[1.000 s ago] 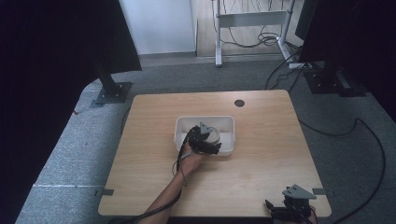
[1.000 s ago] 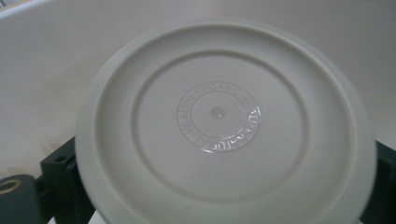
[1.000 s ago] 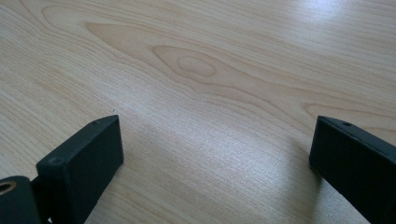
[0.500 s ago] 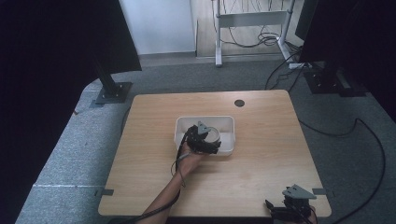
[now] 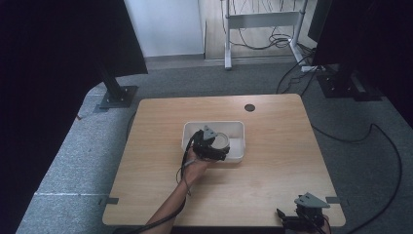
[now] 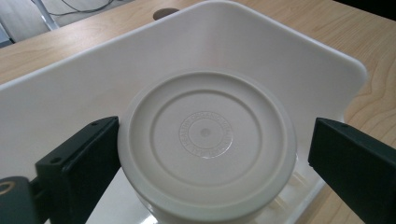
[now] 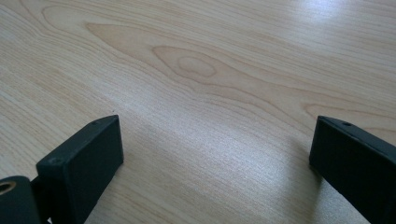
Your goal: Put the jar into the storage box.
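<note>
We saw the left gripper (image 6: 205,154) jaws spread around a round white lid (image 6: 206,140) inside the white tray (image 5: 237,127). The left jaw touched it; the right stood apart. Right gripper (image 7: 212,163) jaws were spread over bare surface (image 7: 196,70).

Light wood-grain desk (image 5: 272,180), squarish with rounded corners, standing on grey carpet floor (image 5: 73,161). Round dark grommet hole (image 5: 250,107) near far edge. White rectangular tub (image 5: 237,130) resting directly on desk around mid-surface, a little toward far side; its walls rising beyond and to both sides of left jaws in left gripper view. Right gripper (image 5: 304,217) lying on desk at near right corner; bare wood grain with an oval knot pattern (image 7: 189,63) ahead of and between its wide-spread jaws. Small grey brackets at desk's near corners, left (image 5: 110,200) and right (image 5: 333,199).
</note>
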Action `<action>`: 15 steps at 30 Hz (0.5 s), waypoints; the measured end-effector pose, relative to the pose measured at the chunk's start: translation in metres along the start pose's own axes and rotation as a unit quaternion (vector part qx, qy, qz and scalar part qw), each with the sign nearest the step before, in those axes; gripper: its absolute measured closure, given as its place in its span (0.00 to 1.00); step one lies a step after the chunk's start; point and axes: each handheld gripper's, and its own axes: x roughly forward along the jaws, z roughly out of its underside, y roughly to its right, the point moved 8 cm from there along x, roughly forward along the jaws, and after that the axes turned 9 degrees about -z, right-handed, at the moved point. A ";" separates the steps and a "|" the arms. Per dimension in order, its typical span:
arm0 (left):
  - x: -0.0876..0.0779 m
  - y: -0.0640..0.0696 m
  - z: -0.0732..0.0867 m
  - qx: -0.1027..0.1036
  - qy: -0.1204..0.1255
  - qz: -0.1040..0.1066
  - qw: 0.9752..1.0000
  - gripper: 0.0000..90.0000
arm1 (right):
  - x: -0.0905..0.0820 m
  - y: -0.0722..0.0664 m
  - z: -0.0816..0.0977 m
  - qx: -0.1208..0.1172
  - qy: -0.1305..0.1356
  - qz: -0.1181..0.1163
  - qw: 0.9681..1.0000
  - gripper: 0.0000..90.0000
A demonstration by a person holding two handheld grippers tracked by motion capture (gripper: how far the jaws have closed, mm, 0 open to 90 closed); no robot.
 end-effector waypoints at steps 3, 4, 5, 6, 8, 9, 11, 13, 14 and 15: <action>-0.004 -0.001 -0.001 0.000 0.004 0.002 1.000 0.03 | 0.000 0.000 0.000 0.000 0.000 0.000 1.000 0.03; -0.005 -0.001 -0.001 0.000 0.005 0.002 1.000 0.03 | 0.000 0.000 0.000 0.000 0.000 0.000 1.000 0.03; -0.007 -0.001 -0.001 0.000 0.006 0.003 1.000 0.03 | 0.000 0.000 0.000 0.000 0.000 0.000 1.000 0.03; -0.008 -0.001 -0.002 0.000 0.008 0.003 1.000 0.03 | 0.000 0.000 0.000 0.000 0.000 0.000 1.000 0.03; -0.011 -0.001 -0.002 0.001 0.010 0.004 1.000 0.03 | 0.000 0.000 0.000 0.000 0.000 0.000 1.000 0.03; -0.011 -0.001 -0.003 0.002 0.010 0.004 1.000 0.03 | 0.000 0.000 0.000 0.000 0.000 0.000 1.000 0.03; -0.013 -0.001 -0.003 0.003 0.012 0.005 1.000 0.03 | 0.000 0.000 0.000 0.000 0.000 0.000 1.000 0.03; -0.016 0.000 -0.003 0.004 0.012 0.007 1.000 0.03 | 0.000 0.000 0.000 0.000 0.000 0.000 1.000 0.03; -0.017 0.000 -0.003 0.007 0.012 0.008 1.000 0.03 | 0.000 0.000 0.000 0.000 0.000 0.000 1.000 0.03; -0.018 0.000 -0.003 0.006 0.014 0.010 1.000 0.03 | 0.000 0.000 0.000 0.000 0.000 0.000 1.000 0.03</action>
